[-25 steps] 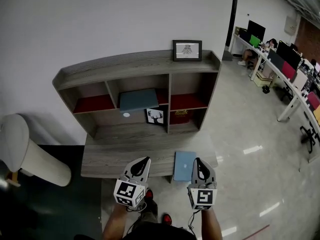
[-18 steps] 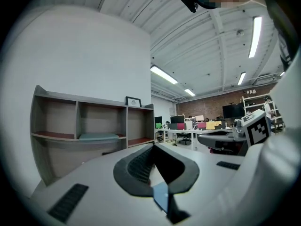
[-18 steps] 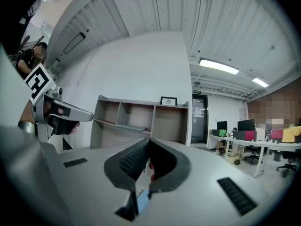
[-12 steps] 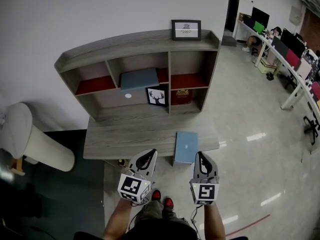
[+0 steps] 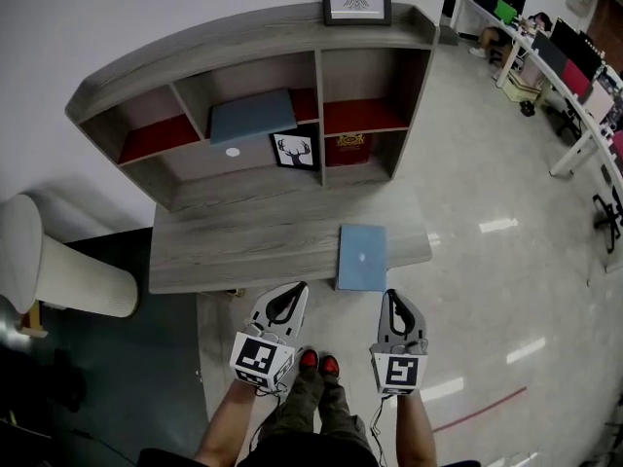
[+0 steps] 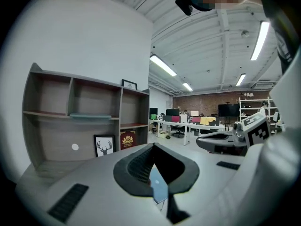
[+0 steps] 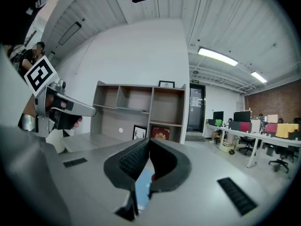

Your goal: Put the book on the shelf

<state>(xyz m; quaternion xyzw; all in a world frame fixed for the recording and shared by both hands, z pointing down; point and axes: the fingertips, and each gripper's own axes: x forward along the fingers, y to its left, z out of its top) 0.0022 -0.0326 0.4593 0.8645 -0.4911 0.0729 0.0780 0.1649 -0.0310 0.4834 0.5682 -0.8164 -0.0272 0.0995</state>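
Two grippers in view, both empty. Left gripper (image 5: 291, 292): jaws together, nothing between them. Right gripper (image 5: 391, 300): jaws together, nothing between them. Light blue book (image 5: 361, 257) lies flat on the tabletop (image 5: 243, 246) in front of the shelf unit (image 5: 243, 56), toward its right-hand side, its near edge at the tabletop's front rim. Both grippers hang farther out from the shelf unit than the book, over the floor (image 5: 487, 261); neither touches the book. Second blue book (image 5: 252, 117) lies in the shelf unit's middle compartment, with a deer picture (image 5: 295, 151) standing beneath it.
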